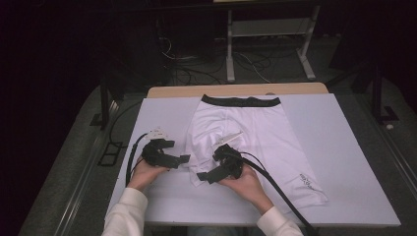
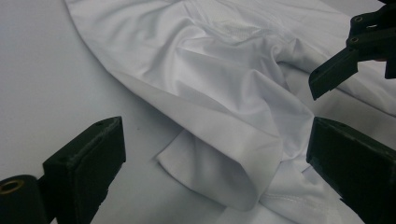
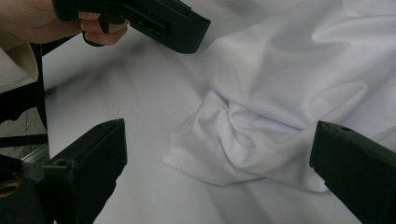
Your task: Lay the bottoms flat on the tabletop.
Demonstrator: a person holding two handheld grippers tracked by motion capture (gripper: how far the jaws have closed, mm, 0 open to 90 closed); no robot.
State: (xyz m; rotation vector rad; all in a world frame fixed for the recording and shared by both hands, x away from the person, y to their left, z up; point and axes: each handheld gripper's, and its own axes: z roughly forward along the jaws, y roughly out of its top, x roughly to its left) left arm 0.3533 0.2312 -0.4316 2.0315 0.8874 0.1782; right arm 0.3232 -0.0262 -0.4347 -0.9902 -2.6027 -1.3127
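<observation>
White boxer shorts with a black waistband lie on a white mat, waistband at the far side. Their right leg lies flat; the left leg is bunched up near the front. My left gripper is open just left of that bunched hem, my right gripper open just in front of it. In the left gripper view the folded hem lies between my open jaws, untouched, with the right gripper beyond. In the right gripper view the crumpled hem sits between open jaws, with the left gripper above.
The mat covers a wooden table whose far edge shows behind the waistband. Bare mat lies to both sides of the shorts. Beyond the table are a metal frame and floor cables. A small logo marks the flat leg.
</observation>
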